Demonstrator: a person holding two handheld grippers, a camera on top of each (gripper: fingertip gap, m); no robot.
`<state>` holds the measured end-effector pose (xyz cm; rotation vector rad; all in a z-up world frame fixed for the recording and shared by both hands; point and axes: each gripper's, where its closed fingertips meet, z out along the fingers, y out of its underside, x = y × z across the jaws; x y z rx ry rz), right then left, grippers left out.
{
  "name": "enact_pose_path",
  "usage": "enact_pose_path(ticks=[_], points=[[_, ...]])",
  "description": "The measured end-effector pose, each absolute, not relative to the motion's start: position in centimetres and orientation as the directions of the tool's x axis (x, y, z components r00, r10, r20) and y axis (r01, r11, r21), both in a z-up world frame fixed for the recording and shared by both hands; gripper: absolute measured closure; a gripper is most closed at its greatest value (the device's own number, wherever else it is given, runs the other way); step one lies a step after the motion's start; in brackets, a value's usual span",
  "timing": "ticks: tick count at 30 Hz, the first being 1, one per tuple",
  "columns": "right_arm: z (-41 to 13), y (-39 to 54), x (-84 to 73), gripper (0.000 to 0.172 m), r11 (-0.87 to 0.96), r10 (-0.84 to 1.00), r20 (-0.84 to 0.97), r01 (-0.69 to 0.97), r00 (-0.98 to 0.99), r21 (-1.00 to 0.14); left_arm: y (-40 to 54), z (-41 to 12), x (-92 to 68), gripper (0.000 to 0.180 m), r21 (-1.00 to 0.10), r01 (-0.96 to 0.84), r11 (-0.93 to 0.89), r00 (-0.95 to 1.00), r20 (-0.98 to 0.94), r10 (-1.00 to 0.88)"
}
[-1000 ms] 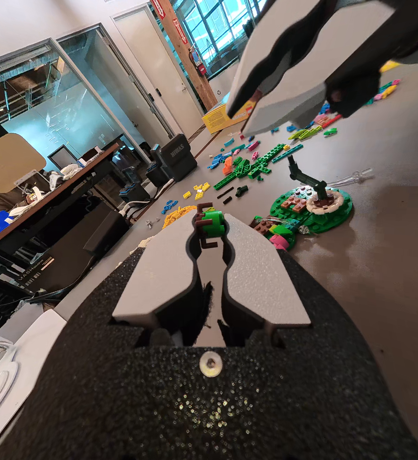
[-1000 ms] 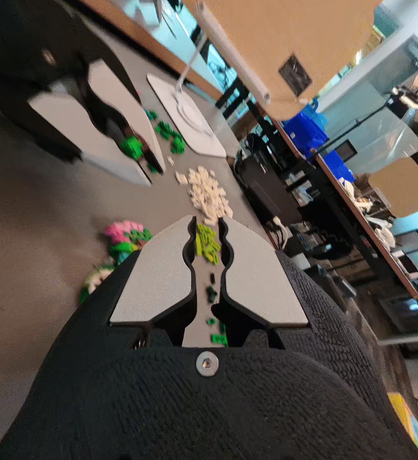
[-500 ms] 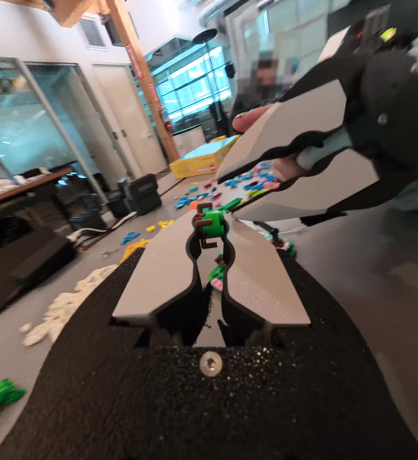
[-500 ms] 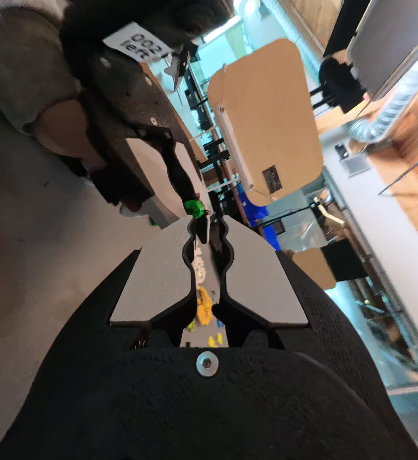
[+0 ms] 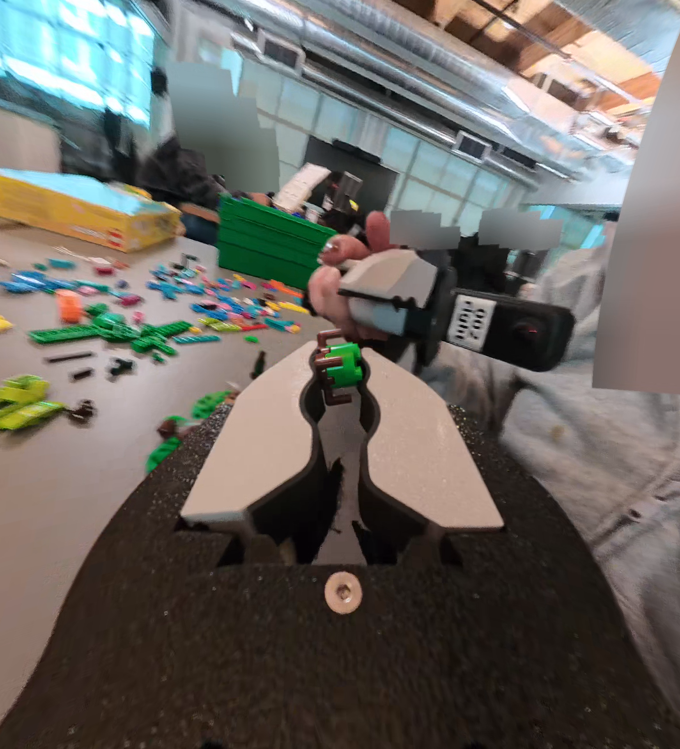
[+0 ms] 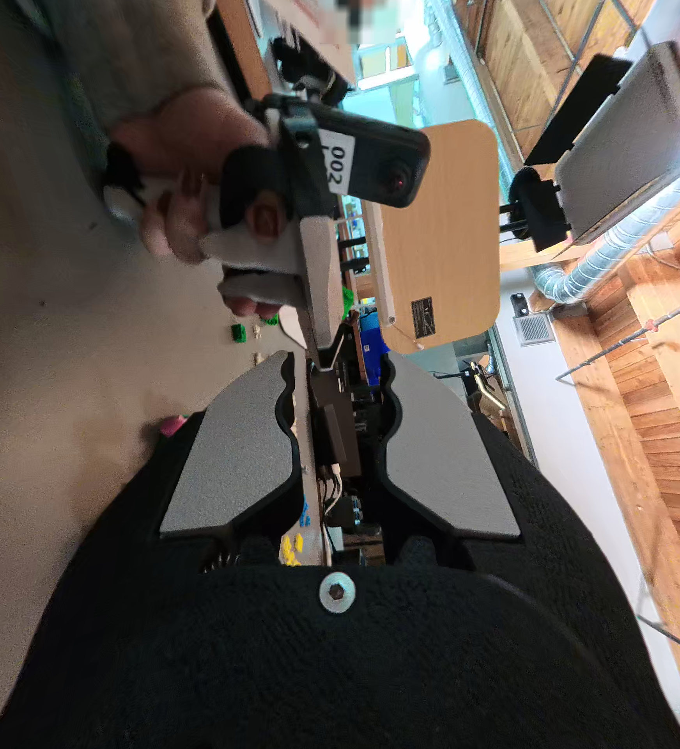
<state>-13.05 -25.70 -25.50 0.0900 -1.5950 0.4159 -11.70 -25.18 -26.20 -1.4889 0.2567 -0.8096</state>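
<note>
Holding a small bright-green and brown toy-brick assembly (image 5: pixel 340 371) pinched at the tips of the left gripper (image 5: pixel 340 364), above the grey table (image 5: pixel 67 466).

The pinch is best kept steady and the piece level while the right gripper (image 6: pixel 336 377), its jaws wide apart on nothing, is lined up just beside it. Compared with a second ago, the right jaws are spread wider and both grippers are seen raised, facing each other; the piece is held unchanged.

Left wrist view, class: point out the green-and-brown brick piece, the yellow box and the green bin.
green-and-brown brick piece (image 5: pixel 343 362), left wrist view, its green block
yellow box (image 5: pixel 87 221), left wrist view, its yellow side
green bin (image 5: pixel 265 243), left wrist view, its front wall
</note>
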Motion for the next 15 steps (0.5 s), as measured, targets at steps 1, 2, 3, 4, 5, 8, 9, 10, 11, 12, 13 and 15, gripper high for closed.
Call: enact_pose_path(ticks=[1,2,3,4,5,8,9,10,11,12,13,15], points=[[-25.7,-25.5,-13.1,0.131,0.933,0.185,0.979,-0.297,-0.086,-0.202,-25.4,-26.4,-11.2,0.167,-0.929,0.329,-0.170,0.677,0.357,-0.644],[-25.9,-25.4,-13.1,0.130,0.933,0.189,0.977,-0.293,-0.099,-0.210,-25.6,-26.7,-10.7,0.167,-0.916,0.337,-0.216,0.640,0.391,-0.661],[-26.0,-25.3,-13.1,0.129,0.929,0.199,0.973,-0.292,-0.118,-0.225,-25.7,-27.0,-10.3,0.167,-0.903,0.339,-0.265,0.610,0.425,-0.668],[-26.2,-25.3,-13.0,0.128,0.927,0.205,0.969,-0.289,-0.141,-0.238,-25.6,-27.5,-10.1,0.167,-0.886,0.339,-0.315,0.597,0.462,-0.656],[-26.5,-25.2,-13.1,0.127,0.930,0.202,0.966,-0.278,-0.161,-0.241,-25.4,-27.8,-10.0,0.167,-0.873,0.340,-0.349,0.595,0.488,-0.639],[-27.0,-25.2,-13.0,0.127,0.931,0.200,0.959,-0.266,-0.200,-0.250,-25.0,-28.3,-10.5,0.167,-0.877,0.326,-0.353,0.640,0.480,-0.600],[-27.2,-25.5,-12.9,0.128,0.924,0.212,0.951,-0.271,-0.225,-0.270,-24.9,-28.6,-10.5,0.167,-0.874,0.314,-0.371,0.650,0.483,-0.587],[-27.3,-25.8,-12.8,0.130,0.918,0.219,0.945,-0.278,-0.245,-0.284,-25.1,-28.9,-10.3,0.167,-0.868,0.298,-0.396,0.640,0.490,-0.592],[-27.5,-26.1,-12.6,0.131,0.913,0.217,0.939,-0.284,-0.267,-0.292,-25.3,-29.0,-10.0,0.167,-0.860,0.287,-0.421,0.623,0.501,-0.600],[-27.8,-26.4,-12.5,0.132,0.909,0.216,0.934,-0.290,-0.286,-0.299,-25.6,-29.1,-9.7,0.167,-0.850,0.282,-0.446,0.605,0.518,-0.605],[-27.9,-26.7,-12.3,0.135,0.903,0.218,0.927,-0.298,-0.305,-0.310,-25.9,-29.1,-9.4,0.167,-0.837,0.279,-0.471,0.577,0.538,-0.614],[-28.3,-27.5,-12.0,0.139,0.883,0.231,0.908,-0.317,-0.350,-0.347,-26.6,-29.0,-8.7,0.167,-0.806,0.281,-0.521,0.508,0.585,-0.632]])
